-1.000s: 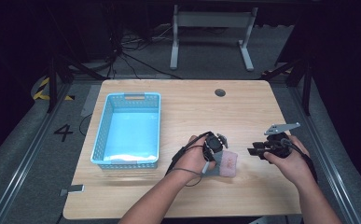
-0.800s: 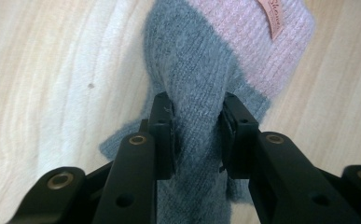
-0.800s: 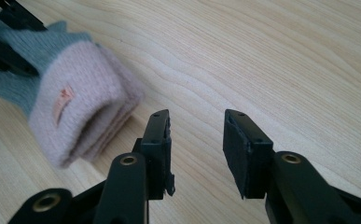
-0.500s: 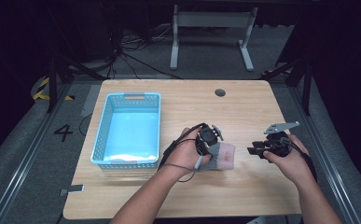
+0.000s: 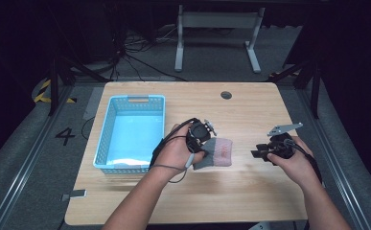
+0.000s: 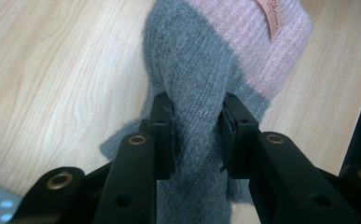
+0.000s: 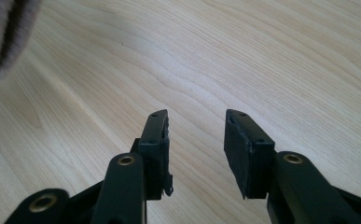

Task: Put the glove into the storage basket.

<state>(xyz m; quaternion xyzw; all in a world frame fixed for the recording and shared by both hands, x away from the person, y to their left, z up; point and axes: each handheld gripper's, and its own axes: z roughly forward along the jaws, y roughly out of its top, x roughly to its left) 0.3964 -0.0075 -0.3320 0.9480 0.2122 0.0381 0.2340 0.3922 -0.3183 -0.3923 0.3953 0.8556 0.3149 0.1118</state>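
Note:
A grey and pink knitted sock lies bunched on the wooden table, just right of the blue basket. My left gripper is shut on a fold of the sock's grey part; the pink cuff with a small label hangs beyond the jaws. My right gripper is held low over bare table to the right of the sock, its jaws apart with nothing between them. A striped edge of the sock shows at the top left of the right gripper view.
The blue basket has a pale blue floor and stands at the table's left half. A dark round hole is in the table near its far edge. Bare wood lies in front of both hands.
My left gripper has moved left toward the basket, dragging the sock with it. The right gripper has stayed in place.

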